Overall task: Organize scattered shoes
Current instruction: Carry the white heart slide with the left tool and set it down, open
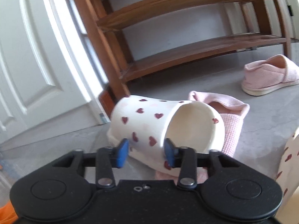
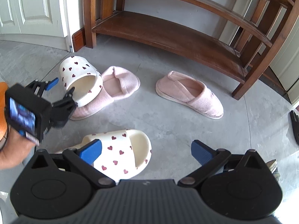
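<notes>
A cream slide with red hearts (image 1: 149,123) lies tipped on a pink slipper (image 1: 231,119) near the wooden shoe rack (image 1: 186,54). My left gripper (image 1: 146,153) is open, its blue pads on either side of the slide's strap edge; it also shows in the right wrist view (image 2: 59,87) at the same slide (image 2: 78,74). A second heart slide (image 2: 121,153) lies on the floor just ahead of my open right gripper (image 2: 145,152), its left pad over the slide. Another pink slipper (image 2: 190,95) lies alone to the right.
The rack's bottom shelf (image 2: 168,35) is bare wood. A white panelled door (image 1: 37,65) stands left of the rack. The floor (image 2: 168,123) is grey concrete. A dark object (image 2: 295,125) sits at the right edge.
</notes>
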### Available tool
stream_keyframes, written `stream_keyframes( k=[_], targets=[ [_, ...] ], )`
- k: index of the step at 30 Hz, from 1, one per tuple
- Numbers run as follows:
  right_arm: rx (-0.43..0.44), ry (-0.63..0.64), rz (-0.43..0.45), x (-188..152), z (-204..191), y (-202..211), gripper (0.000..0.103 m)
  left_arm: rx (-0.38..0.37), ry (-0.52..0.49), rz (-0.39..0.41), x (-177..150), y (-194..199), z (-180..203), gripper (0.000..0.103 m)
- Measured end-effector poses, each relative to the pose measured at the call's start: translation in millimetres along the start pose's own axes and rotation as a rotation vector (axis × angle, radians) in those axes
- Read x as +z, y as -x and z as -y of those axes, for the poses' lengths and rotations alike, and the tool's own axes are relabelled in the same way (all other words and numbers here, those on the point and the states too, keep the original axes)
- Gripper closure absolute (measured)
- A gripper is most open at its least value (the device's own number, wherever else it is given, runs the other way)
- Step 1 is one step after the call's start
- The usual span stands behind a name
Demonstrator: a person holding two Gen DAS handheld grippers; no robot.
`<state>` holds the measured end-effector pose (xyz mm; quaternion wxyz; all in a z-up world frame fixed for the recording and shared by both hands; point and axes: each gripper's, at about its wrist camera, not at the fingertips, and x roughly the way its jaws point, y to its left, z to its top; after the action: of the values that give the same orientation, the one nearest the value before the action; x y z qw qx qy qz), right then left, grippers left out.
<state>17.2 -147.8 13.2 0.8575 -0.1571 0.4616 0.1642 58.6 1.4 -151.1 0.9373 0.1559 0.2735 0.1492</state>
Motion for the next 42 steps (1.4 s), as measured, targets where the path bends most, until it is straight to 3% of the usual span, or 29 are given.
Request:
stream_keyframes(
  k=[5, 12, 20, 24, 30, 35, 39, 42],
  targets=[
    [0.002, -0.013, -0.001, 0, 3, -2, 0.000, 0.003, -0.035, 0.056, 6, 9, -16, 0.085],
    [0.001, 0.003, 0.031, 6, -3, 1, 0.000, -0.041, -0.096, 0.152, 0, 55, -34, 0.085],
    [-0.020, -0.006, 0.087, 19, -2, 9, 0.000, -0.194, -0.242, 0.340, -22, 146, -34, 0.084],
    [-0.056, -0.064, 0.134, 28, 15, 23, 0.000, -0.318, -0.309, 0.470, -24, 191, -11, 0.084],
    [-0.149, -0.148, 0.229, 27, 52, 59, 0.000, -0.493, -0.352, 0.575, -20, 221, 42, 0.084],
    [-0.178, -0.209, 0.216, 15, 79, 65, 0.000, -0.626, -0.425, 0.565, -38, 219, 110, 0.084],
    [-0.186, -0.210, 0.183, 0, 90, 60, 0.000, -0.667, -0.498, 0.524, -60, 212, 144, 0.080],
    [-0.178, -0.208, 0.161, -7, 94, 54, 0.000, -0.655, -0.581, 0.558, -80, 213, 157, 0.075]
  ],
)
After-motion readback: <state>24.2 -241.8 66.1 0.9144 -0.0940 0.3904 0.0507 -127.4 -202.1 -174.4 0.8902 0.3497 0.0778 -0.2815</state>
